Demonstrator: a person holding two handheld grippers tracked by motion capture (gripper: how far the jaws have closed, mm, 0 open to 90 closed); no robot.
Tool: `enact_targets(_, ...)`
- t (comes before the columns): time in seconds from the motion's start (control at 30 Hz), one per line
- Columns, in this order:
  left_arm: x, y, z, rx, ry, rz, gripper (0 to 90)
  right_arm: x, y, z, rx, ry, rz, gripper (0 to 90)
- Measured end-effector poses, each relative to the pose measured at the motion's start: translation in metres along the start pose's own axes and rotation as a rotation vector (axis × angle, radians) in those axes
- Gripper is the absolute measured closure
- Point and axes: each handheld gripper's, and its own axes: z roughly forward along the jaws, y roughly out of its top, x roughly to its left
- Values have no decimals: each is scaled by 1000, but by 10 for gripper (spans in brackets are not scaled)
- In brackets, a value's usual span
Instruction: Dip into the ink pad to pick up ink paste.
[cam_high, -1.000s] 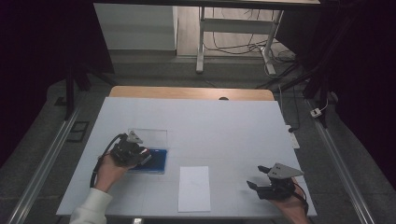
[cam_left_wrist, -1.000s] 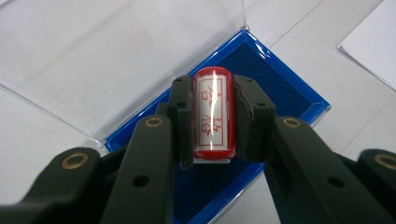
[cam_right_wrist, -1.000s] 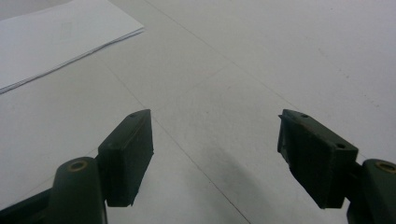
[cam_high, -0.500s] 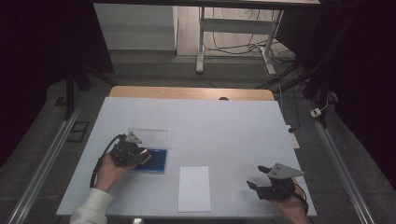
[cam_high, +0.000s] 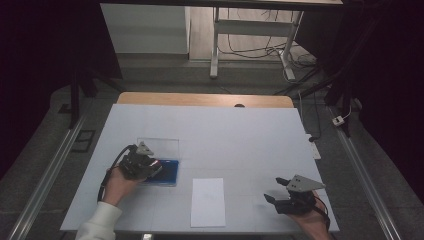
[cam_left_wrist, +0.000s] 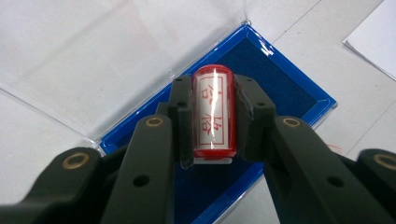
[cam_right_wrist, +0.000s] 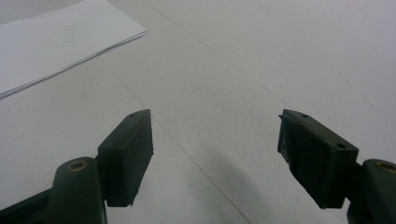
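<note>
Red and white stamp (cam_left_wrist: 213, 114) is clamped tight between the jaws of the left claw (cam_left_wrist: 212, 116), sitting right over the dark blue ink pad (cam_left_wrist: 280, 88) in its blue tray, clear lid (cam_left_wrist: 107, 60) flipped open behind it. From the high view the left claw (cam_high: 150, 167) is over that pad (cam_high: 169, 172) on the left side of the white desk (cam_high: 240, 135). Right claw (cam_right_wrist: 215, 154) has its jaws spread wide with nothing in them, low over bare desk near the front right (cam_high: 280, 192). Sheet of white paper (cam_high: 208, 201) lies flat between the two hands
</note>
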Motion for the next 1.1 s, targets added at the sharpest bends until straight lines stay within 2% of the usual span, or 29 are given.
enact_targets(0.07, 2, 0, 0, -1, -9, -5, 708, 0, 0, 0, 0, -1, -1, 263)
enact_targets(0.63, -2, 1, 0, 10, 15, 5, 708, -1, 0, -2, -8, -1, 6, 262)
enact_targets(0.73, -2, 1, 0, 7, 9, -7, 709, -1, 0, -3, -7, -6, 6, 262)
enact_targets(1.1, -1, 1, 1, 5, 5, -7, 708, -1, 0, -5, -22, -2, 14, 262)
